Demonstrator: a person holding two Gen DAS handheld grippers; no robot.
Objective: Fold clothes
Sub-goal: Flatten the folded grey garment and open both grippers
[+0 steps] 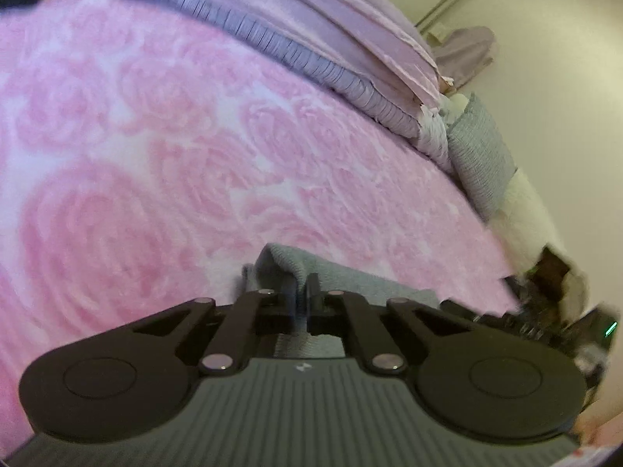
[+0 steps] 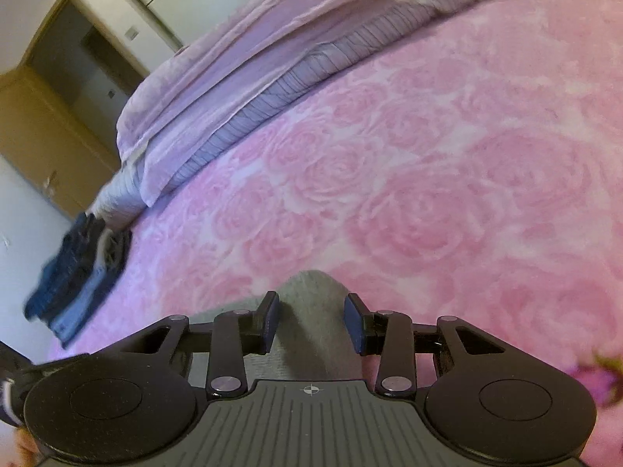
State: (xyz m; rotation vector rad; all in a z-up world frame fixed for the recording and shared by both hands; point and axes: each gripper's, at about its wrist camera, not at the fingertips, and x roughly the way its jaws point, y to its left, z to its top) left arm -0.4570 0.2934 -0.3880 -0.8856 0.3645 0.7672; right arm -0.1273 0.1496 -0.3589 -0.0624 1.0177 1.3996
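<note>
L claw is pinched tight on a fold of the grey cloth, jaws nearly touching w/ the fabric bunched up between them. From that grip the cloth runs off to the right & back under the tool, low over the pink bed; how much of it touches the bed can't be told from here. R claw is spread wide, holding nothing. The cloth sits right in its gap: a rounded grey tip pokes forward between the two pads, not clearly touching either, w/ the rest trailing back beneath the tool

Key relation: for the R claw the cloth lies dead ahead & centred, long axis roughly in line w/ the fingers, tip pointing toward the far edge of the bed where the lilac bedding is piled. So I'd judge the R only needs to close, not travel; L already has its corner. Both are about equally near the cloth, but the R is the one w/ work left

Once both grip, the fold prob goes along the line between the 2 claws. Risk: the cloth is soft & thin, so the R may catch only the very tip & slip

Dark clothes lie near the bed's left edge, well apart from the action
</note>
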